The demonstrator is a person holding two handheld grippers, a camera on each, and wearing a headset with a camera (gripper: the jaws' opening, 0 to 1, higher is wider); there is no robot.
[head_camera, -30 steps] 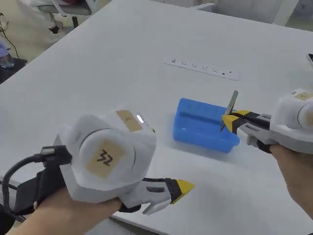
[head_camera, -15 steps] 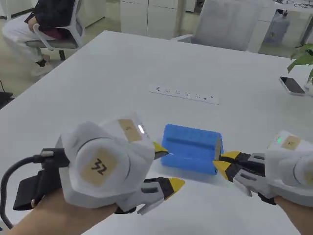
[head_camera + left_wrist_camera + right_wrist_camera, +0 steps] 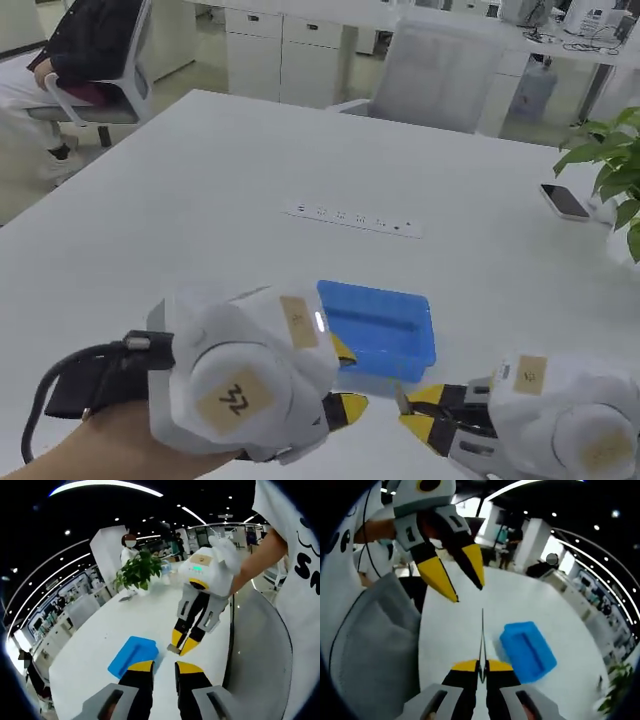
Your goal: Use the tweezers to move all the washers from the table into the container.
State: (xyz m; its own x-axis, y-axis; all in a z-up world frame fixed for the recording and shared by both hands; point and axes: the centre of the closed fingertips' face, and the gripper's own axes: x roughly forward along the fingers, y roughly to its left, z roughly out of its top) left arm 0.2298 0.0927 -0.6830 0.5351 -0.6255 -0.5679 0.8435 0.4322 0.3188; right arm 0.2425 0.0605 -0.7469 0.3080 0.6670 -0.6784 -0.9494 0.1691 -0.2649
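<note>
Right gripper view: right tongs (image 3: 482,666) clamp the tweezers (image 3: 482,630) — tips forward, likely for picking — while left tongs (image 3: 164,666) sit parted, empty.

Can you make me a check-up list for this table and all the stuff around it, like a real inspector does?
Surface: white table, no spills seen.
Job's things: blue container in front of the tools; tweezers clamped in the right tool; washers, nothing seen.
Clutter: power strip beyond the container; phone at far right.
Tools: left tool open, holding nothing; right tool shut on the tweezers.
Cables: black cable running off the left tool.
Surroundings: plant, grey chair, seated person.
</note>
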